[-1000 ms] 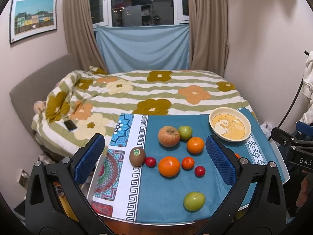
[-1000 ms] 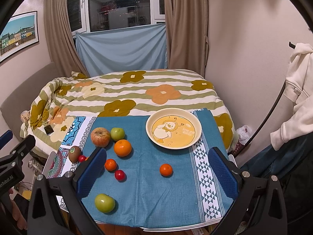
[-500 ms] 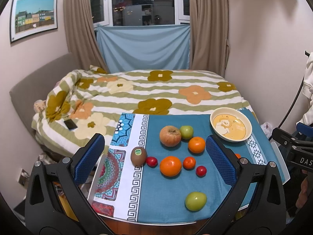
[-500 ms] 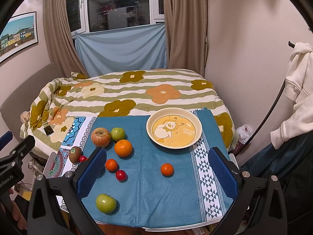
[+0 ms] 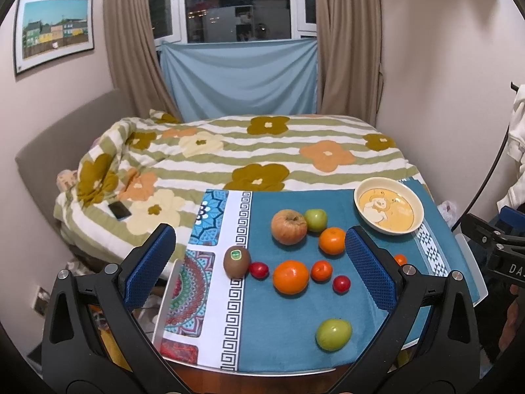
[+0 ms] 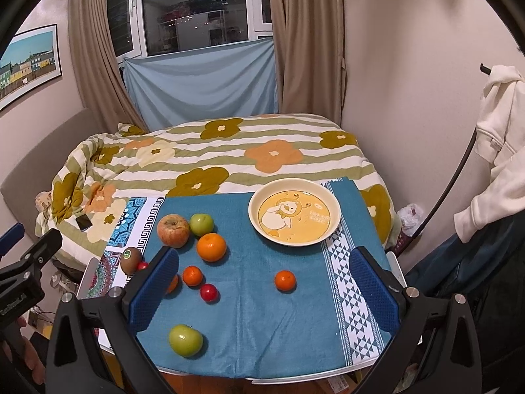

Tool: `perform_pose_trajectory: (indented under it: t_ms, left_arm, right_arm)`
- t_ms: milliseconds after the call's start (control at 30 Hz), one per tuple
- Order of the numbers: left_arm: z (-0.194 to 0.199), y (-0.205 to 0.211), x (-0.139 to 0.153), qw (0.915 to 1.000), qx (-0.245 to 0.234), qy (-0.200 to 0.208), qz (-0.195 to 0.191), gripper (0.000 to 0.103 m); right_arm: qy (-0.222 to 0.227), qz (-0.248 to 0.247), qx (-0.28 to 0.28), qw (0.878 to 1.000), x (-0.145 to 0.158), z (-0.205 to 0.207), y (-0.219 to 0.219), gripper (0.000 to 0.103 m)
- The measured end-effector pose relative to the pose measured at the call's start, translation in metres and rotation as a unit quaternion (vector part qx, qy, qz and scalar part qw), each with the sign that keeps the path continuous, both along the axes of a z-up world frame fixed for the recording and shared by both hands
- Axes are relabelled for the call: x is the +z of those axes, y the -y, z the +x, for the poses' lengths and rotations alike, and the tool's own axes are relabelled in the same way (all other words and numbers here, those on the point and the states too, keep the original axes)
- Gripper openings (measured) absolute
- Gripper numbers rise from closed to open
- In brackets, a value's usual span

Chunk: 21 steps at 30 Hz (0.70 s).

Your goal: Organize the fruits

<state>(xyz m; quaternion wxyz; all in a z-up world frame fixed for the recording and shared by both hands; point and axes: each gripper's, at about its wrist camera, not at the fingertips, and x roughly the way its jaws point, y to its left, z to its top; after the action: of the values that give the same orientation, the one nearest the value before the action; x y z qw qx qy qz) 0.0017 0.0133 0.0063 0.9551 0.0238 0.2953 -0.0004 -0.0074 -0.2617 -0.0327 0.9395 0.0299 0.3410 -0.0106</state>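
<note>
On the tabletop (image 6: 361, 358), loose fruit lies on the blue cloth (image 6: 262, 312): apple (image 6: 173, 230), oranges, kiwi (image 5: 236, 261). An empty duck-print bowl (image 6: 294, 216) sits far right. Left claw (image 5: 259, 266) and right claw (image 6: 262, 287) hover released, grasping nothing.

On the table cloth (image 6: 295, 328), the bowl (image 6: 294, 190) sits far right, fruits clustered left, bed (image 6: 229, 151) behind.

In the left wrist view, the left tongs' right pad (image 5: 367, 269) hides most of a small orange fruit (image 5: 400, 259). In the right wrist view, the right tongs' left pad (image 6: 154, 282) covers most of an orange (image 6: 173, 284) and part of a red fruit (image 6: 143, 265).
</note>
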Motion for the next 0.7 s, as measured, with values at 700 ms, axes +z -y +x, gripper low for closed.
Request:
perform_pose_trajectory:
  t_ms: [700]
  left_arm:
    - [-0.002,0.045,-0.092,0.9926,0.000,-0.120,-0.020,0.103]
  right_arm:
    - [-0.065,-0.012,0.062,0.996,-0.072,0.018,0.048,0.103]
